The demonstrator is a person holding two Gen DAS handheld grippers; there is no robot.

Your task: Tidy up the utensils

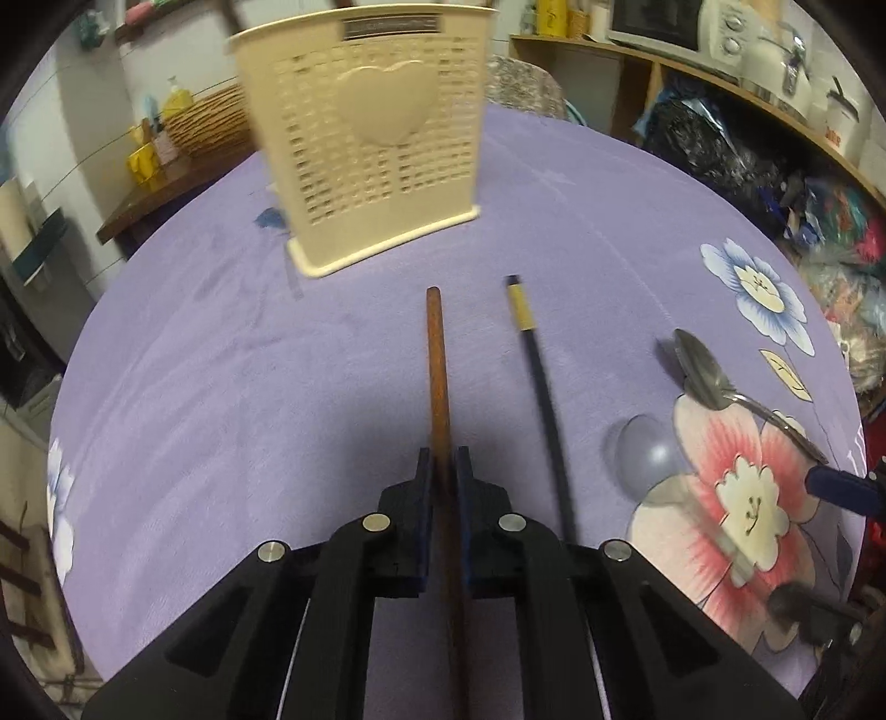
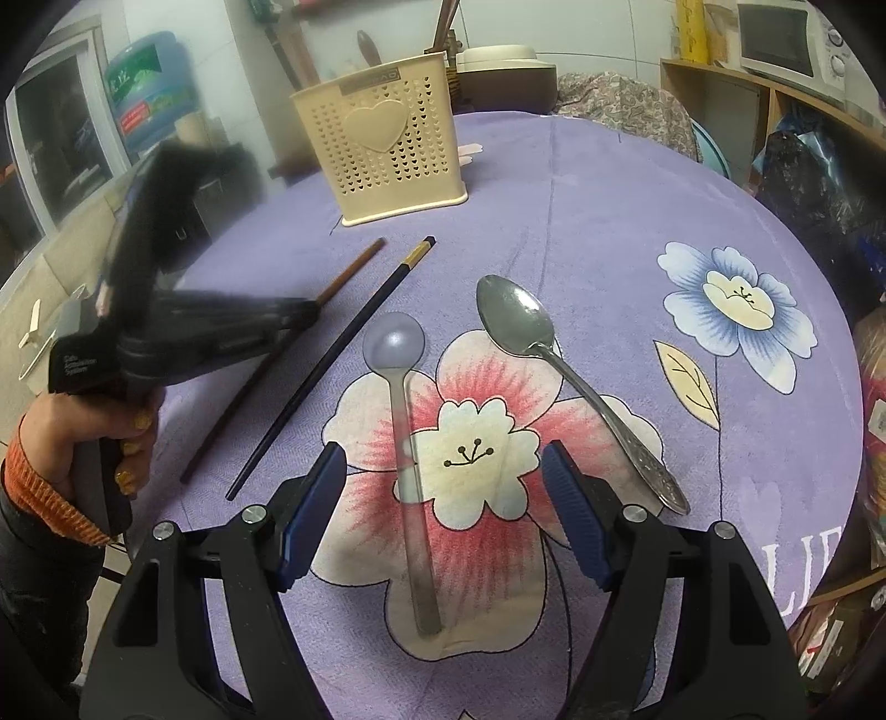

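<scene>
My left gripper (image 1: 443, 471) is shut on a brown wooden chopstick (image 1: 436, 354), which runs forward between its pads toward the cream perforated utensil holder (image 1: 365, 138). In the right wrist view the left gripper (image 2: 302, 317) is blurred, low over the same chopstick (image 2: 357, 265). A black chopstick (image 1: 540, 376) with a gold band lies beside it. My right gripper (image 2: 443, 451) stands open over the handle of a clear plastic spoon (image 2: 394, 339), not touching it. A metal spoon (image 2: 520, 321) lies just to the right. The holder (image 2: 387, 144) stands at the far side with a few utensils in it.
A purple floral cloth (image 2: 609, 210) covers the round table. A person's hand (image 2: 127, 437) with an orange cuff holds the left gripper's handle. Wooden shelves with a microwave (image 2: 781, 39) and dark bags (image 1: 714, 149) stand off the table's right edge.
</scene>
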